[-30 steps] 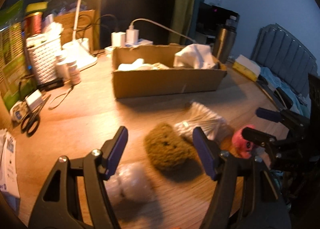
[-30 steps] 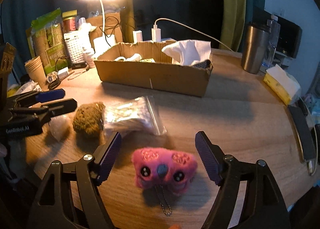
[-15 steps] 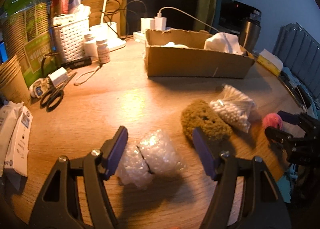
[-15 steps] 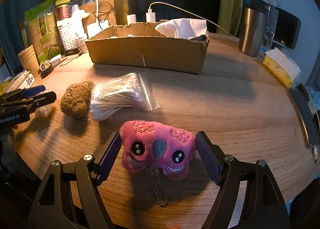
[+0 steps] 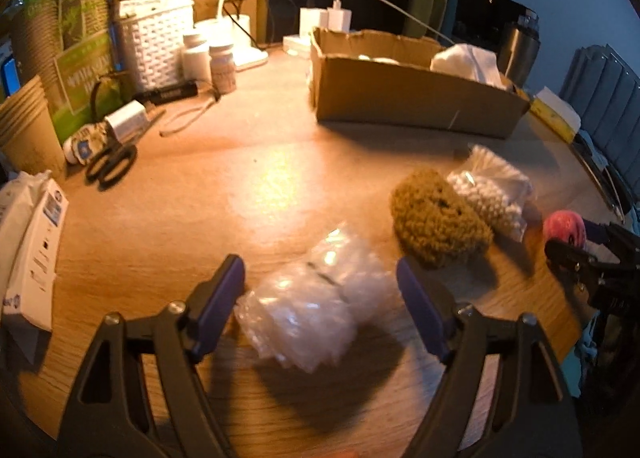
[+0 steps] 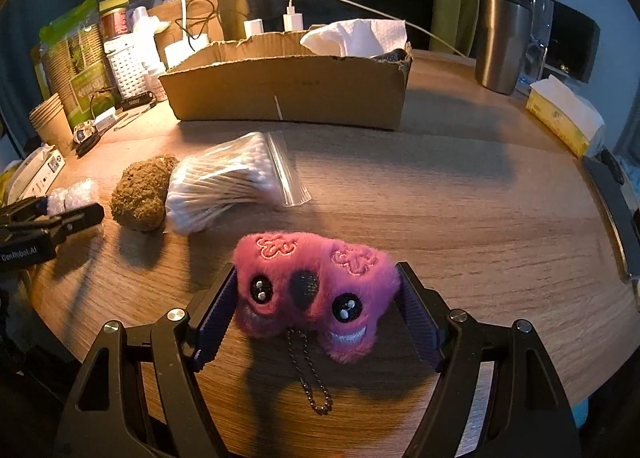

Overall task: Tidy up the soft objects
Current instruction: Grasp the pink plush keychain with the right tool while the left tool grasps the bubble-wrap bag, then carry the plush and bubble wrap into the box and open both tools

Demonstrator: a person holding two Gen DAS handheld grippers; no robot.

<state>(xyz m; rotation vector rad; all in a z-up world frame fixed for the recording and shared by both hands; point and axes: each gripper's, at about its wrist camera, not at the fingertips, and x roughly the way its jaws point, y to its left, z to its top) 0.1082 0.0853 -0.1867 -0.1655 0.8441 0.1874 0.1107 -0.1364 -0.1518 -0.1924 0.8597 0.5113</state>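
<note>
A pink plush toy (image 6: 314, 290) with a ball chain lies on the wooden table (image 6: 460, 217) between the pads of my right gripper (image 6: 316, 314); the pads touch its sides without squeezing, jaws wide. My left gripper (image 5: 320, 310) is open around a clear bubble-wrap bundle (image 5: 316, 298) on the table. A brown fuzzy sponge (image 5: 436, 217) and a zip bag of cotton swabs (image 5: 488, 189) lie between the two grippers. The cardboard box (image 6: 288, 85) stands behind, holding white tissue (image 6: 356, 35).
At the left are paper cups (image 5: 24, 125), scissors (image 5: 110, 165), a white basket (image 5: 154, 37), pill bottles (image 5: 222, 61) and a lamp base. A steel tumbler (image 6: 502, 41) and a yellow tissue pack (image 6: 564, 117) stand at the right. The table's front edge is close.
My left gripper swung left from the brown sponge onto the bubble-wrap bundle. My right gripper moved forward until the pink plush sat between its pads.
</note>
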